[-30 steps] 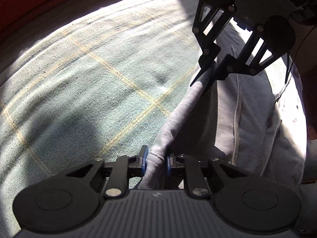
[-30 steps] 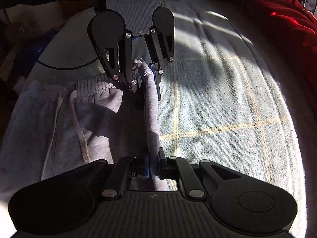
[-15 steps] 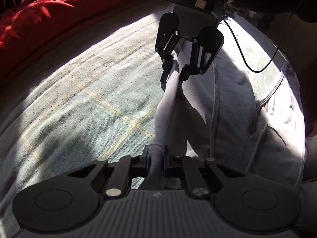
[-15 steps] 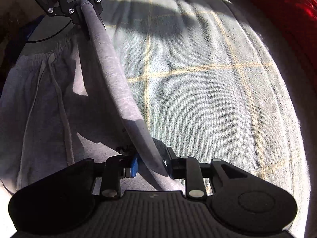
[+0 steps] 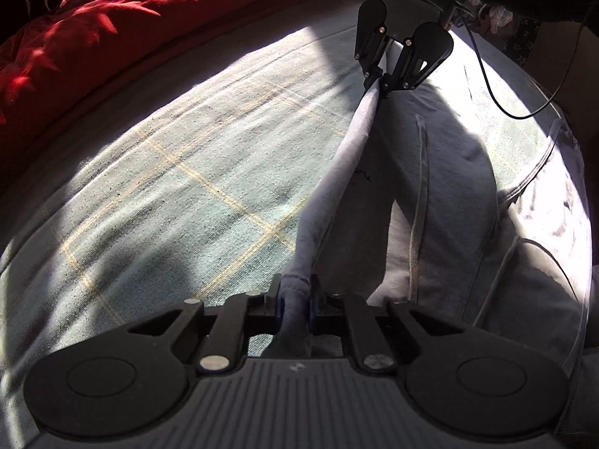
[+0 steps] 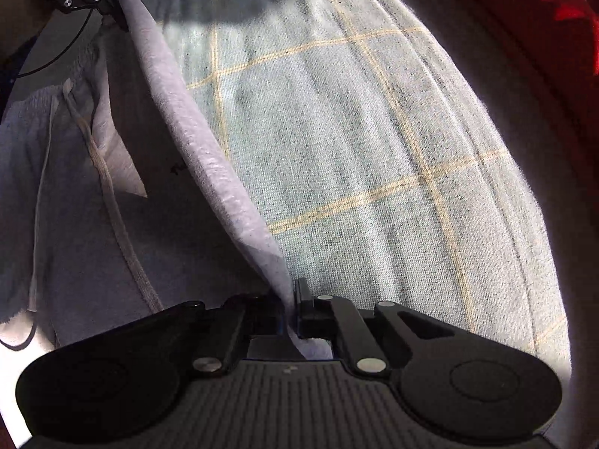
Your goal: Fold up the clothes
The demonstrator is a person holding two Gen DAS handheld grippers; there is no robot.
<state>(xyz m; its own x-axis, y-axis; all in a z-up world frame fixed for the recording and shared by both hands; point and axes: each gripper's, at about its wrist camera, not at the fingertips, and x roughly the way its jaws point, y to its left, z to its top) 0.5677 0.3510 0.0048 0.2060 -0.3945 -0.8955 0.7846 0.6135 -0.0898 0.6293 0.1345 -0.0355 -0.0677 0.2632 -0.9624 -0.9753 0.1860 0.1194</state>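
Left gripper: the black two-finger left gripper (image 5: 295, 299), nearest in the left wrist view, is clenched on the bunched hem of the grey fleece sweatpants (image 5: 441, 202); cloth fills the gap between its blue-lined pads.
Right gripper: the black two-finger right gripper (image 6: 288, 314) grips the other end of the same raised edge, with a thin fold of fabric pinched between its jaws; in the left wrist view it (image 5: 379, 83) appears farther off, pointing down.
Raised edge: the held edge (image 6: 194, 138) runs as a taut rolled band between the two grippers, lifted off the surface.
Sweatpants: the remainder lies flat beside the band, partly in shadow, with a pale drawstring (image 6: 108, 187) trailing across it.
Surface: a pale green woven blanket with thin yellow check lines (image 5: 179, 194) lies under the garment, lit by sun patches.
Far side: a rumpled red quilt (image 5: 112, 22) borders the blanket.
Cable: a thin black cable (image 5: 498, 104) loops near the right gripper.
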